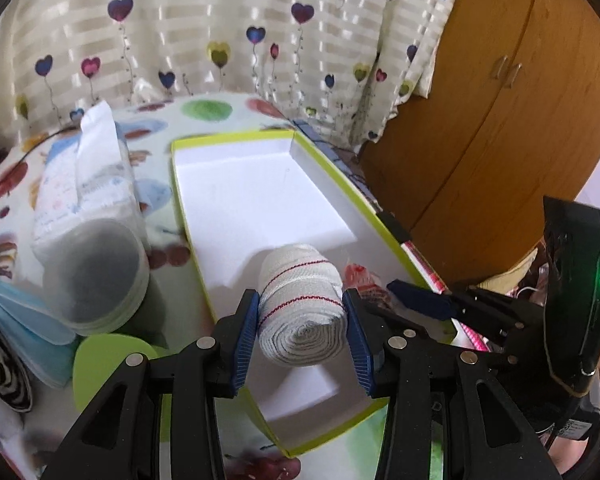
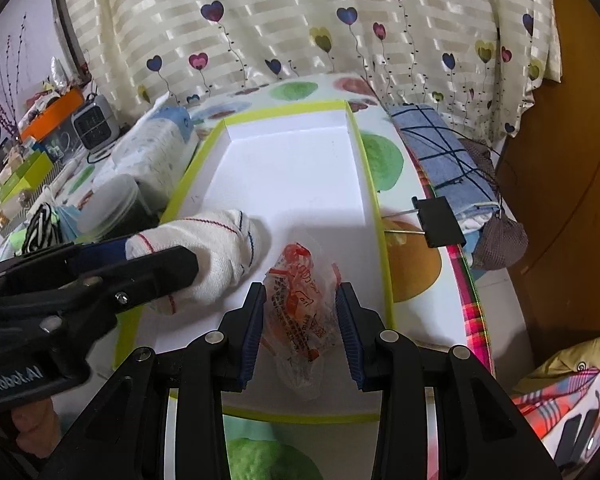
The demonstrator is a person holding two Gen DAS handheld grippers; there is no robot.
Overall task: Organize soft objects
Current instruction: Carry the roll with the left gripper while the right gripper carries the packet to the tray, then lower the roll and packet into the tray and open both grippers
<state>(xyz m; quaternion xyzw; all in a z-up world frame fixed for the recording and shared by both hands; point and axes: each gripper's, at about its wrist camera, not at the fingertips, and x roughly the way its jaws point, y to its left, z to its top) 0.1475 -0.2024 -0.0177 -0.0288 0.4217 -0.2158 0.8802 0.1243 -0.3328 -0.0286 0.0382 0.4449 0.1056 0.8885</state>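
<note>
We see the left gripper (image 1: 302, 326) with its blue fingers (image 1: 246, 338) clamped on a rolled white bandage (image 1: 300, 312) with thin red lines, held just above the near half of a shallow white tray (image 1: 192, 216) with a lime-green rim. The right gripper (image 2: 300, 322) grips a clear packet with orange print (image 2: 300, 300), its fingers (image 2: 348, 332) pressed against both sides, also over the tray's near end, just beside the bandage. The tray sits on a tabletop (image 2: 404, 208) covered in a fruit-print cloth. Towards the tabletop's left edge stand a frosted round container (image 1: 96, 272), blue face masks (image 1: 28, 336) and, further back, a tissue pack (image 1: 88, 176). A black binder clip (image 2: 440, 220) grips the right edge, and folded blue checked fabric (image 2: 444, 160) lies beyond it. A heart-patterned curtain (image 2: 300, 20) hangs behind
</note>
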